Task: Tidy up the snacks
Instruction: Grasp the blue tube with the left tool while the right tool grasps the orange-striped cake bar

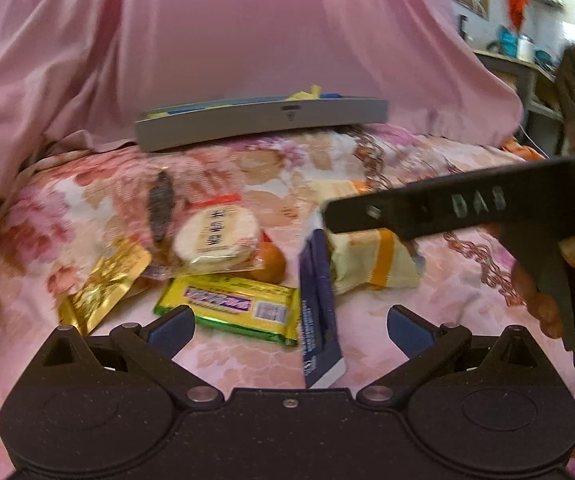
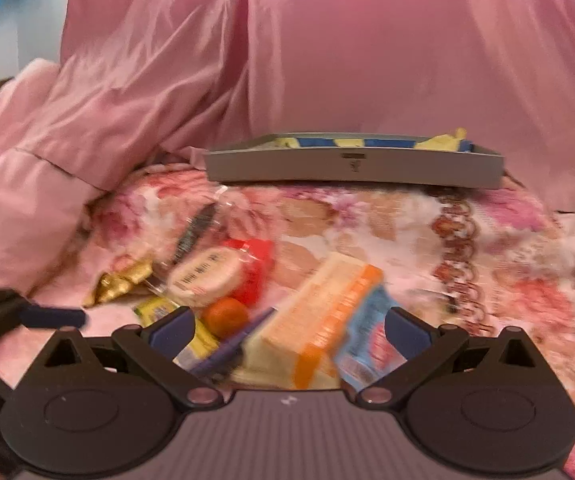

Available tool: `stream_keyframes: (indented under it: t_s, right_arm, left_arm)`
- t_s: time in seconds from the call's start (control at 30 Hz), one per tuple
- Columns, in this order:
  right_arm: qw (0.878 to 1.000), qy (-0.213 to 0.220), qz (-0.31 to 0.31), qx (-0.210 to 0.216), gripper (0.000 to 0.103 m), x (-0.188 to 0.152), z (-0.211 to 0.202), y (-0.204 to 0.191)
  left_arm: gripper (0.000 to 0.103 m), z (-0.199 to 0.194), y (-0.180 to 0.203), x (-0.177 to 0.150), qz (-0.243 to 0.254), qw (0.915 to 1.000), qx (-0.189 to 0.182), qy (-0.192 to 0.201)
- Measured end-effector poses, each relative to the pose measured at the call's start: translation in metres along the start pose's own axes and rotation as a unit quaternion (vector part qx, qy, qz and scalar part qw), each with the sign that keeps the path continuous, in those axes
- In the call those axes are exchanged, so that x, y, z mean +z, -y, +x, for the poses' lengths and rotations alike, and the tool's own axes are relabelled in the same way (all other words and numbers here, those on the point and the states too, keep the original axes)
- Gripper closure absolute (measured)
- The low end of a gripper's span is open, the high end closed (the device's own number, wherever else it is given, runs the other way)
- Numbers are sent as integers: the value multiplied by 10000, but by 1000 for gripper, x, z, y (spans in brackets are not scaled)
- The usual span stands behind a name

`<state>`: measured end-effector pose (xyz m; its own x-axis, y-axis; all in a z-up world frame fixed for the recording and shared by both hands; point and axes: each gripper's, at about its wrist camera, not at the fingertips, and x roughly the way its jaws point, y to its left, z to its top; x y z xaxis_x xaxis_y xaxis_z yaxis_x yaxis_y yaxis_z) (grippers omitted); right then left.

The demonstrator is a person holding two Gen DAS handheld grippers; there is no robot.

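Left wrist view showed the left gripper with its jaws spread wide and nothing between them, held low over a floral bedspread. A yellow-and-green candy bar lay just ahead of the left fingertip, and a dark blue packet stood on edge inside the gap, nearer the right finger but touching neither. Beyond these sat a round white rice cracker pack, a gold foil pouch at the left, a small orange and a cream-and-orange packet. The other tool crossed in from the right above that cream packet, a hand gripping its handle.

Right wrist view, blurred, showed the right gripper likewise with jaws apart and unloaded. The cream-and-orange packet filled most of the space between the fingers, with a light blue wrapper close by the right finger; whether either touched a pad I could not tell. A gray tray holding yellow and blue items rested farther back against pink cloth, well apart from the pile.
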<state>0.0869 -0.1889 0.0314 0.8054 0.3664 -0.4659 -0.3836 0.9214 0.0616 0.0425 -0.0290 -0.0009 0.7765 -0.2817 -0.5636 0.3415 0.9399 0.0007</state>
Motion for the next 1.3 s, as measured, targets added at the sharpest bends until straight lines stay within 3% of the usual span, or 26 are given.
stream_keyframes:
  t_s: [0.13, 0.27, 0.33, 0.5, 0.6, 0.73, 0.93, 1.2, 1.3]
  right_arm:
    - [9985, -145, 326, 421, 0, 9, 8, 0]
    - [9955, -422, 688, 502, 0, 11, 19, 4]
    - [9951, -474, 723, 489, 1, 11, 22, 5]
    - [9960, -688, 571, -5, 8, 13, 31, 1]
    - [9936, -864, 653, -315, 10, 13, 38, 4]
    - [9931, -924, 533, -490, 17, 15, 47, 5]
    - [9902, -882, 157, -1071, 23, 13, 49, 3]
    - [9884, -1022, -467, -1025, 31, 9, 58, -13]
    - [9877, -1288, -180, -866, 31, 11, 67, -5]
  left_arm:
    - [8, 8, 2, 1, 133, 9998, -119, -131]
    - [11, 14, 0, 2, 154, 9995, -193, -206]
    - [18, 16, 0, 3, 159, 9993, -229, -236]
    - [25, 22, 6, 4, 347, 9985, -328, -271]
    - [34, 26, 8, 4, 445, 9979, -350, -329]
    - [58, 35, 5, 5, 343, 9971, -372, -564]
    - [68, 44, 1, 6, 144, 9970, -197, -738]
    - [72, 54, -1, 11, 189, 9961, 57, -862]
    - [85, 53, -3, 10, 116, 9959, 41, -894]
